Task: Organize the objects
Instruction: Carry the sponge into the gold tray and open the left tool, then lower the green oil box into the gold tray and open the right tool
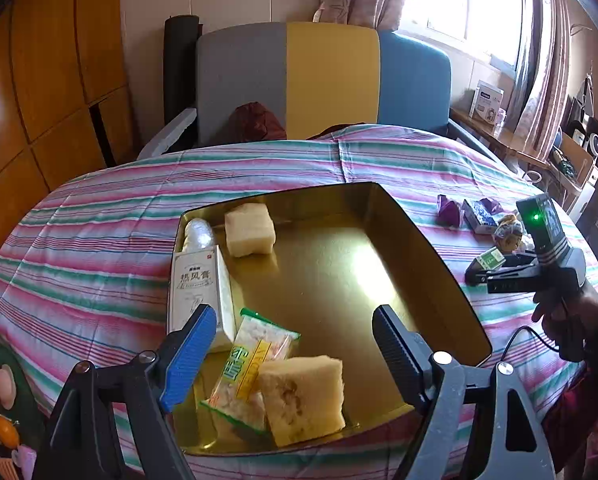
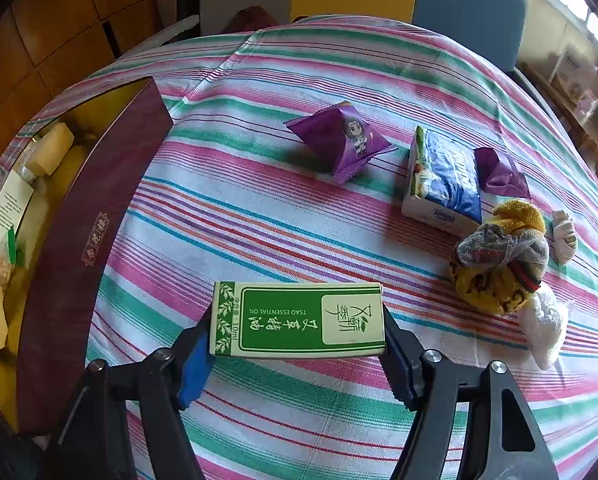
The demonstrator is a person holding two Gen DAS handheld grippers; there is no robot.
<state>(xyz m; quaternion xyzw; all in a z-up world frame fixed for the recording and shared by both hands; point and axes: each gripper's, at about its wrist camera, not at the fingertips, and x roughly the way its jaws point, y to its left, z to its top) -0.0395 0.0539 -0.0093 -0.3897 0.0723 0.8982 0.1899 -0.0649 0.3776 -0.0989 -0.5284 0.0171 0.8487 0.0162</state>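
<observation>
A green box (image 2: pixel 299 320) sat clamped between the jaws of the right hand-held gripper (image 2: pixel 295 354), just above the striped bench (image 2: pixel 299 208).

The left hand-held gripper (image 1: pixel 295 344) hung released over the gold tray (image 1: pixel 339 264), which already held sponges, a white carton and a snack pack. The box apparently needed carrying left, over the tray's maroon wall (image 2: pixel 91 248). Purple packets (image 2: pixel 341 142), tissues (image 2: pixel 443 178) and a knitted bundle (image 2: pixel 503 256) lay unsorted.

Left gripper (image 1: pixel 295 334): black frame, silver screws, one blue pad (other black); right gripper (image 2: pixel 295 354) alike.
</observation>
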